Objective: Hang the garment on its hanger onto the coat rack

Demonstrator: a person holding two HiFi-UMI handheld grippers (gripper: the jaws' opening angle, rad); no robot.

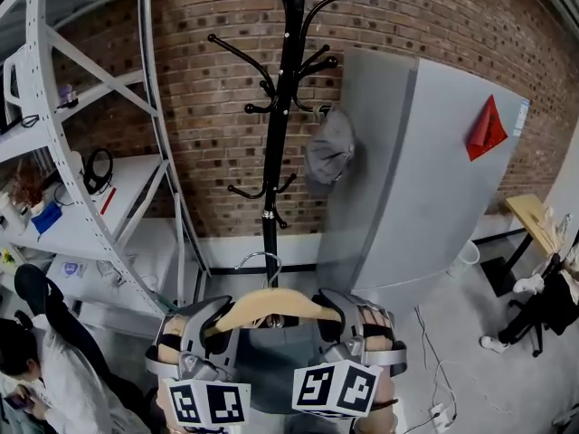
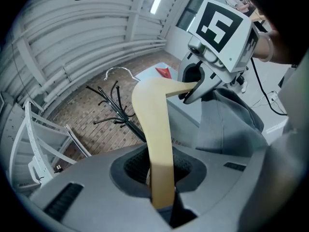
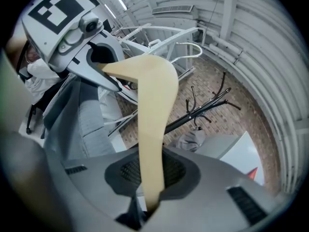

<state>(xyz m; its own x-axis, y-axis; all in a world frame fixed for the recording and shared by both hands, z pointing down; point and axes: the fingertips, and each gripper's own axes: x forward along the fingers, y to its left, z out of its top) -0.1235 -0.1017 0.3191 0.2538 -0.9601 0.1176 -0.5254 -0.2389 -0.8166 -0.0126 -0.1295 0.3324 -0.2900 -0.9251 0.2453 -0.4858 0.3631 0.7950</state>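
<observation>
garment point(image 1: 267, 369), grey, is draped on a wooden hanger point(image 1: 276, 304) that is held about level in mid-air, low in front of the black coat rack point(image 1: 288, 107). the hanger's left arm is gripped by the closed fingers point(image 2: 91, 187) of the left gripper point(image 1: 210, 325), and its right arm is clamped the same way by the right gripper point(image 1: 336, 316). the metal hook point(image 1: 262, 262) is pointed up, below the rack's lowest pegs and on none of them. a grey cap point(image 1: 327, 152) is hung on 1 peg before the brick wall point(image 1: 208, 107). white shelving point(image 1: 81, 152) is seen at the left.
</observation>
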